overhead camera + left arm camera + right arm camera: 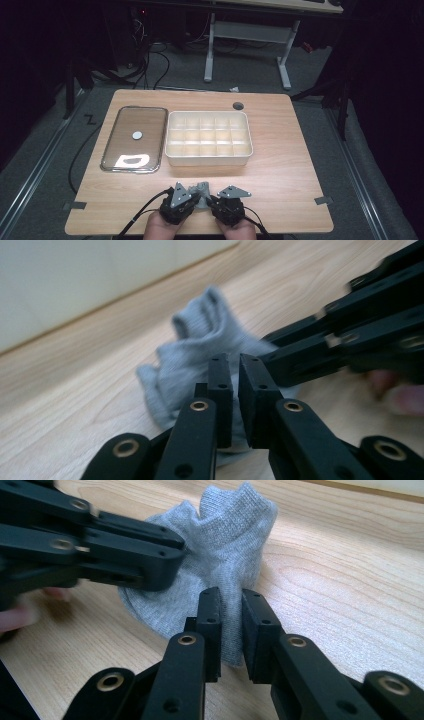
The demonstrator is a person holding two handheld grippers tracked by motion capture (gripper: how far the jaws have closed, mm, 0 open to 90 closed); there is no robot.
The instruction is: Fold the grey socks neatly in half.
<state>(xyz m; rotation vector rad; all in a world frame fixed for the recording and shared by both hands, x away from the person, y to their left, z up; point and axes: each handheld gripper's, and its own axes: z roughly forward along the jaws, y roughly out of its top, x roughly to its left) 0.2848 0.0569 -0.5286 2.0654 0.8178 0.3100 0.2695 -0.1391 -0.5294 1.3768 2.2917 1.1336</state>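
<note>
A small grey sock [202, 188] lies bunched up on the wooden table near its front edge, between my two grippers. My left gripper [235, 360] has its jaws almost together, pinching a fold of the sock [197, 347]. From the other side, my right gripper [231, 594] is shut on another fold of the sock [232, 535], and grey cloth shows between its pads. The two grippers face each other closely: the left gripper [175, 555] reaches in beside the right one, and the right gripper [272, 352] shows just past the left one's jaws. A hand holds each gripper at the table's front edge.
A white box [208, 159] with several empty compartments stands mid-table behind the sock. Left of it lies a metal tray [107, 150] with a glossy brown surface and a small round disc [137, 135]. A cable hole [238, 105] is at the far edge.
</note>
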